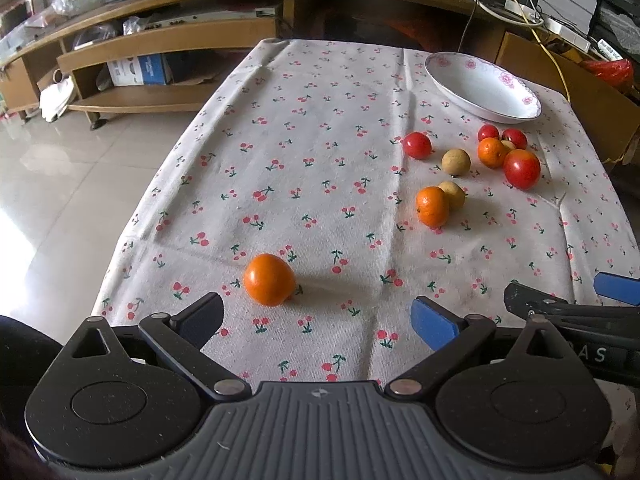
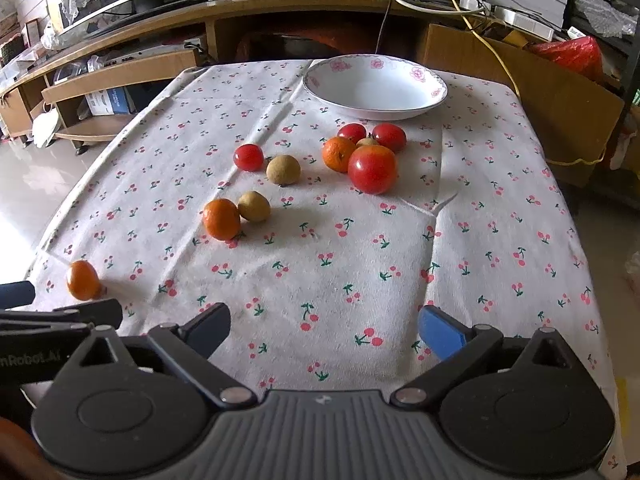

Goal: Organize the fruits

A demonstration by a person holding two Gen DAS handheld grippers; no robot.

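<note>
Jaws: both sets stand wide apart, nothing between them. Your left gripper (image 1: 320, 322) sits low at the near edge of the table; your right gripper (image 2: 324, 326) is beside it, likewise empty.

Items on the cherry-print tablecloth (image 2: 360, 264):
- One orange (image 1: 269, 279), alone, just ahead of your left gripper's dark finger.
- One orange (image 2: 221, 219) touching a brown fruit (image 2: 253, 206), mid-table.
- One small red fruit (image 2: 248, 157) near a second brown fruit (image 2: 283, 169).
- Cluster near the plate: a large red fruit (image 2: 372, 169), an orange (image 2: 338, 154), two small red fruits (image 2: 389, 136) and a brown one, mostly hidden.
- One white flowered plate (image 2: 434, 98), far side, holding no fruit.
</note>
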